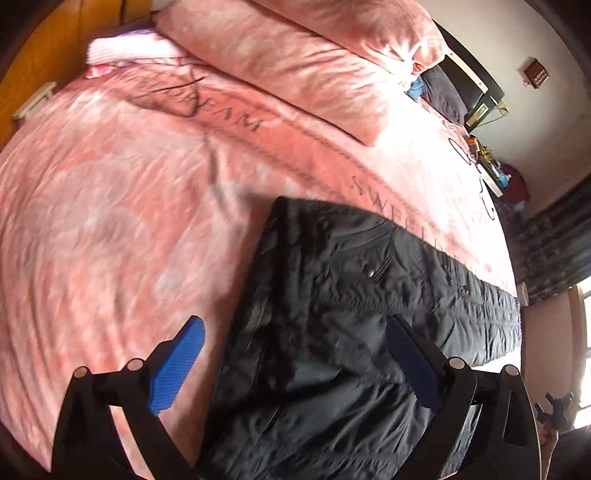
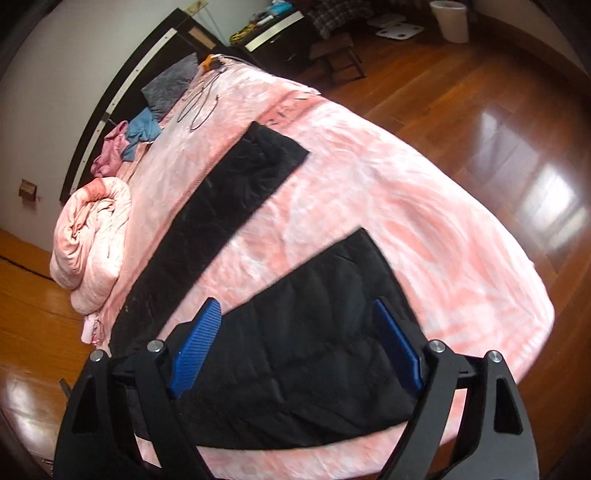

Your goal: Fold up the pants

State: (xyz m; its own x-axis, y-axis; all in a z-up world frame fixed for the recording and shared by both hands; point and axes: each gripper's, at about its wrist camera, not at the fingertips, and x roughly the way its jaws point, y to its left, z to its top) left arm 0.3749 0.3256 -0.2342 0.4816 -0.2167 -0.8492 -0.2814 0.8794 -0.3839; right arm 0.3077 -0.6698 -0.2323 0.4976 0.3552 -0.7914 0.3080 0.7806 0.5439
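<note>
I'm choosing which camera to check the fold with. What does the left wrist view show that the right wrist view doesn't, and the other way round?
Only the left wrist view shows the lettering printed on the pink bedspread, the pink pillow at the head, and the zip area of the black pants.

Only the right wrist view shows two separate black stretches of the pants, one long and one near, plus the rolled pink quilt, white bin and wooden floor.

Both show open tongs, left and right, holding nothing.

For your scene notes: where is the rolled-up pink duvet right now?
In the right wrist view, the duvet sits at the bed's left edge, beside the black pants.
</note>
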